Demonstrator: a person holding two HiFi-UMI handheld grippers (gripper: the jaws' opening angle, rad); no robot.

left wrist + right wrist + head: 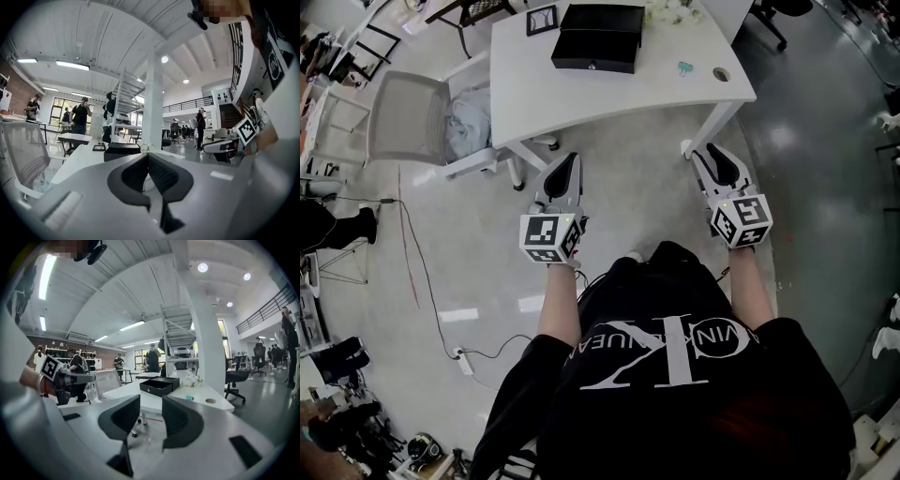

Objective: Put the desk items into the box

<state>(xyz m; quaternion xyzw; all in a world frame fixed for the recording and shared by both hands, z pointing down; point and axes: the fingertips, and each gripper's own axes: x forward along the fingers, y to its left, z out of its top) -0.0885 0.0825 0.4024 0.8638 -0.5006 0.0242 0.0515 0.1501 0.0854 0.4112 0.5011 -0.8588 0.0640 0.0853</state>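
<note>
Both grippers are held low in front of the white desk, clear of it and touching nothing.

Left gripper: jaws together, pads meeting at the tip, nothing between them. Right gripper: jaws apart by a narrow gap, also empty.

The black box sits on the far side of the desk, open, with its lid tipped back. Desk items are all outside the box:
- small dark frame just left of the box
- white flowers just right of it, at the far edge
- small teal item near the right end, beside the round cable hole — too small to identify, possibly a clip

A mesh chair stands at the desk's left end with a pale cloth bundled on the seat. A thin cable runs across the floor on the left.
</note>
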